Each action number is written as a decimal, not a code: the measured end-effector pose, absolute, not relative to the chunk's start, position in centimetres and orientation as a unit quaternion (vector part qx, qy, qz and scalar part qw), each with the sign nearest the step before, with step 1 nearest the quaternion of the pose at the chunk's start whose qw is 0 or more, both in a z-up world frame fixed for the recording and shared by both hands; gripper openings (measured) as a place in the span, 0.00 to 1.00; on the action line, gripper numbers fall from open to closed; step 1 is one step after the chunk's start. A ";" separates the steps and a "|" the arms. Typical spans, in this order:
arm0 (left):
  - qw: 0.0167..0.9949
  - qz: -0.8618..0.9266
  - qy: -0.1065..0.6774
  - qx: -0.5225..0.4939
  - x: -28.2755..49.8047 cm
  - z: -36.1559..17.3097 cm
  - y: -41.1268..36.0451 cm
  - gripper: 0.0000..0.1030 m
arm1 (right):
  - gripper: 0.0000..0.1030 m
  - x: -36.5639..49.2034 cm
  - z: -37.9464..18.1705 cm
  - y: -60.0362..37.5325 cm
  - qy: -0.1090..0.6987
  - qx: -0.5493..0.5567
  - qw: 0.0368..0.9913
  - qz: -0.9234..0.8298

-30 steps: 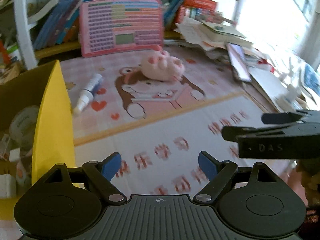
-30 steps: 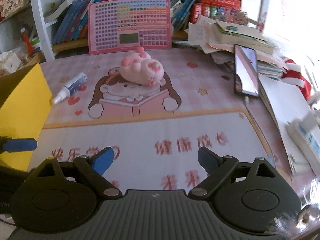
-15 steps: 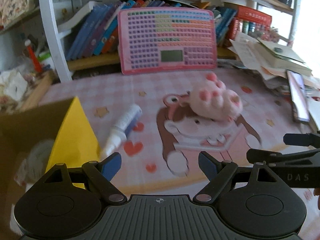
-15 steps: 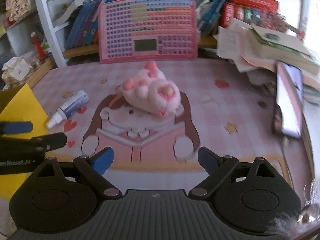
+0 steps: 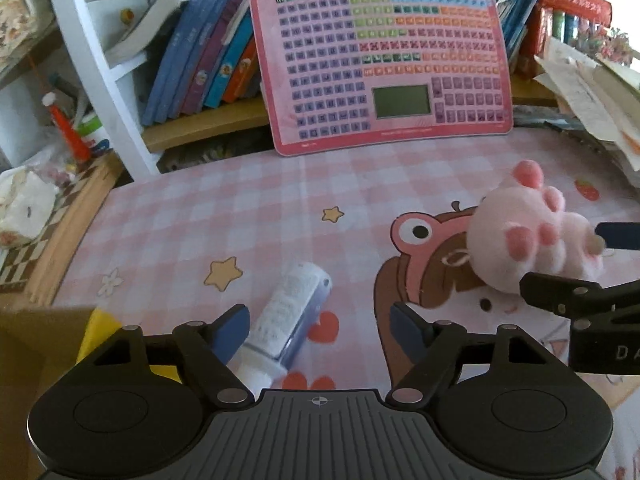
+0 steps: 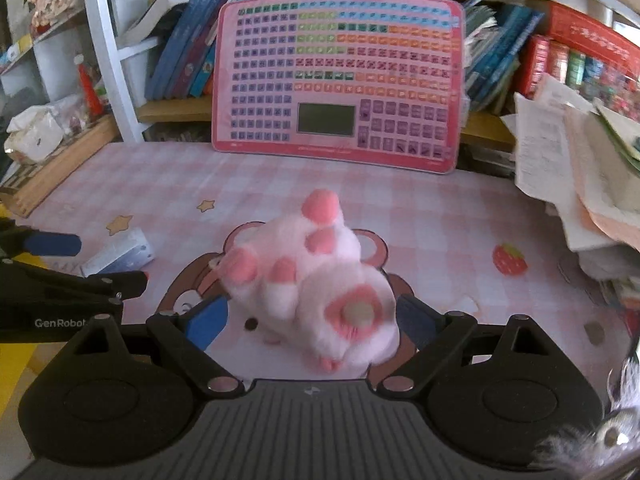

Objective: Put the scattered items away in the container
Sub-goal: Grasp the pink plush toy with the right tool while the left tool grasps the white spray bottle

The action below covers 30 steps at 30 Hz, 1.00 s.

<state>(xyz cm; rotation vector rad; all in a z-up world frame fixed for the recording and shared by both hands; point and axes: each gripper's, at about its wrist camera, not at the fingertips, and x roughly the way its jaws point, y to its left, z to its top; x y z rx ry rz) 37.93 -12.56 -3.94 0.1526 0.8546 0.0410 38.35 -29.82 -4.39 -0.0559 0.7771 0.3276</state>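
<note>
A white and blue spray bottle (image 5: 286, 318) lies on the pink mat, its cap end between the open fingers of my left gripper (image 5: 320, 326). It also shows in the right wrist view (image 6: 120, 256). A pink plush paw toy (image 6: 316, 284) lies on the mat between the open fingers of my right gripper (image 6: 310, 320); the jaws stand wide on either side of it. The toy also shows in the left wrist view (image 5: 532, 236). The cardboard box with a yellow flap (image 5: 100, 320) is at the lower left.
A pink keyboard toy (image 5: 384, 64) leans against a bookshelf (image 5: 200, 64) at the back. Stacked papers and books (image 6: 580, 160) crowd the right side. A wooden tray (image 5: 52, 232) lies at the left edge of the mat.
Both grippers have moved forward over the mat. The bottle has come in between the left fingers and the plush toy in between the right fingers. Both stay open.
</note>
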 end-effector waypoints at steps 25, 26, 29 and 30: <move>0.886 -0.013 0.464 0.006 39.6 -6.2 -12.1 0.30 | 0.57 40.7 -5.5 -29.1 0.374 -0.051 0.907 0.186; 0.884 -0.015 0.466 0.003 39.3 -6.2 -12.1 0.30 | 0.56 40.5 -5.4 -29.2 0.379 -0.048 0.906 0.184; 0.887 -0.031 0.462 -0.009 38.2 -5.6 -12.2 0.30 | 0.56 39.6 -5.1 -29.7 0.394 -0.028 0.902 0.177; 0.888 -0.038 0.458 -0.012 37.6 -5.3 -12.2 0.30 | 0.56 39.2 -4.9 -29.9 0.398 -0.021 0.900 0.177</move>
